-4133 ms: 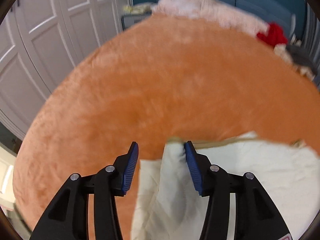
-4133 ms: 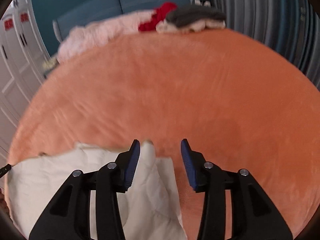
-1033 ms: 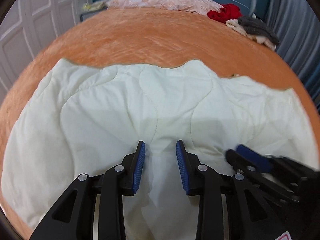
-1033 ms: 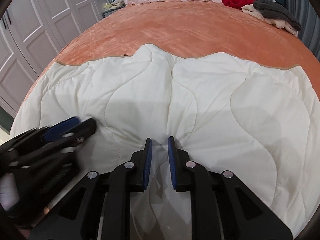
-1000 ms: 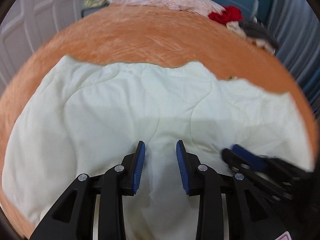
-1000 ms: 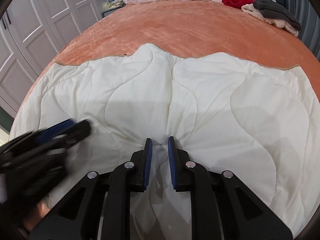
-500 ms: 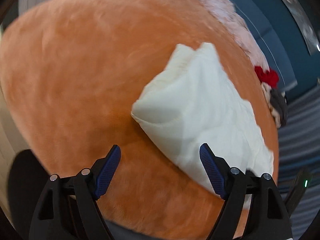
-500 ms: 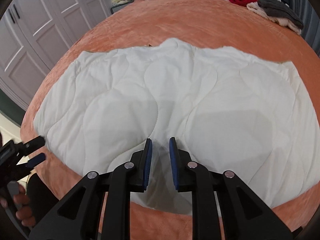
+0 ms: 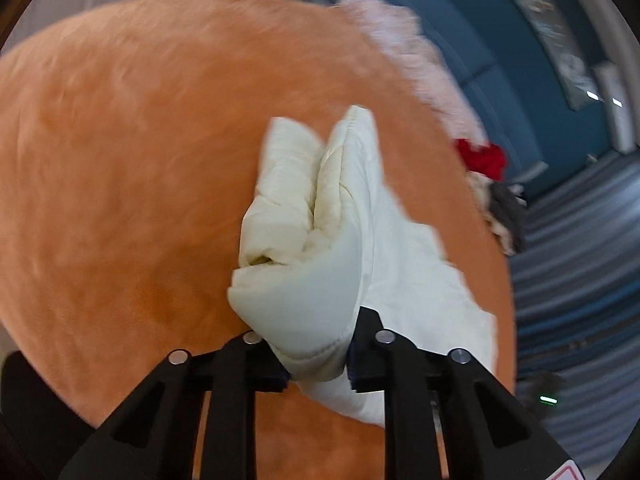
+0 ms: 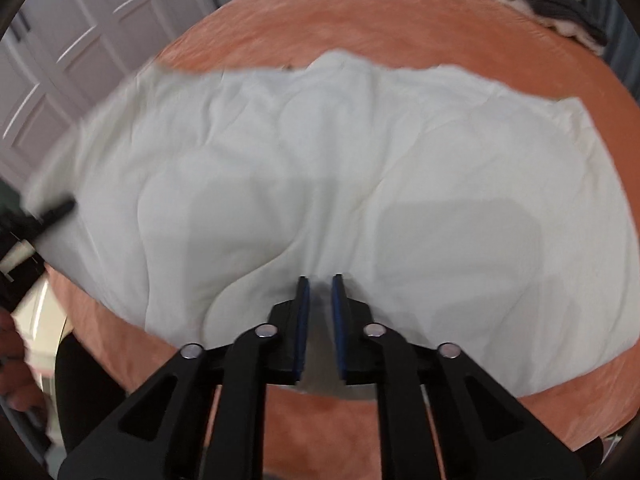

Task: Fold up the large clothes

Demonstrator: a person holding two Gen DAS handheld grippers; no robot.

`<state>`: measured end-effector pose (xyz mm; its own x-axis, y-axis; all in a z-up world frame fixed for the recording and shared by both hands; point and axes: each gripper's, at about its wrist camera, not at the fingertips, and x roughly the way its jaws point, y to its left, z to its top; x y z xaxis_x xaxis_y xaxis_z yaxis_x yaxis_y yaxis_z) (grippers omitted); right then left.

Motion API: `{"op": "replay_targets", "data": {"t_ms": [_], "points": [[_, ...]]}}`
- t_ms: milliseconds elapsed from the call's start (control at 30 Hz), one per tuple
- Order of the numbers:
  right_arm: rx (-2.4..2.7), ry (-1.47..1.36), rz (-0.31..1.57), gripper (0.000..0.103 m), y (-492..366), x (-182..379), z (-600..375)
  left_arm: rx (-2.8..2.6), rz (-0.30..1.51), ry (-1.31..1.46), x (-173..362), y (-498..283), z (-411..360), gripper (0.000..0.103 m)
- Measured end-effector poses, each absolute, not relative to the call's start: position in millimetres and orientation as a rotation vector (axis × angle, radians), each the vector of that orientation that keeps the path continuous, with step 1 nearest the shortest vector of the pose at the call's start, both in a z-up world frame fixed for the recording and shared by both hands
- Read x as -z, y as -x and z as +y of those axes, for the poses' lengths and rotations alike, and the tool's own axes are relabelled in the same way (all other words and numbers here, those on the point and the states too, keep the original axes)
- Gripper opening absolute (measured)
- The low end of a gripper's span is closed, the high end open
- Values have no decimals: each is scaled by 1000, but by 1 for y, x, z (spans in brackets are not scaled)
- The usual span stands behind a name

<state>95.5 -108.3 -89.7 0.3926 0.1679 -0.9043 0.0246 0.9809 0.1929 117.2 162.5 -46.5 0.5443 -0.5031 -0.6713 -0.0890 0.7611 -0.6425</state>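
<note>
Clenched on a thick, bunched corner of the cream quilted garment (image 9: 316, 248), our left gripper (image 9: 318, 364) has the padded cloth wedged between its two fingers, and the fabric bulges up and away from them in soft folds. From the left wrist view we see the rest of that garment trailing off to the right over the orange bedspread (image 9: 120, 160), with a pink fluffy heap (image 9: 404, 44), a red item (image 9: 482, 158) and a grey pile (image 9: 506, 212) along the far right edge of the bed, all blurred. From the right wrist view, our right gripper (image 10: 319, 320) has its jaws nearly together with a narrow gap between them; we cannot tell whether any cloth is pinched there. It sits over the near edge of the garment (image 10: 320, 160), which lies spread wide across the bedspread (image 10: 360, 12). At the far left the left gripper (image 10: 36, 220) shows as a dark blur at the garment's left end, with white panelled doors (image 10: 80, 40) behind.
</note>
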Motion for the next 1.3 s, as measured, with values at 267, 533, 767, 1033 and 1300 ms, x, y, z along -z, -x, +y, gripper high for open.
{"op": "replay_targets", "data": {"t_ms": [267, 533, 767, 1033, 1300], "points": [[-381, -206, 1174, 5, -61, 78, -20, 373, 790, 350, -70, -59, 153, 14], [-305, -336, 1050, 6, -28, 39, -92, 542, 796, 269, -86, -45, 83, 14], [-47, -400, 976, 6, 21, 11, -214, 665, 926, 174, -44, -45, -20, 16], [26, -430, 917, 35, 41, -16, -257, 584, 1028, 57, 1, -28, -76, 44], [-121, -359, 828, 60, 22, -64, -226, 553, 970, 171, -42, -1, -13, 85]]}}
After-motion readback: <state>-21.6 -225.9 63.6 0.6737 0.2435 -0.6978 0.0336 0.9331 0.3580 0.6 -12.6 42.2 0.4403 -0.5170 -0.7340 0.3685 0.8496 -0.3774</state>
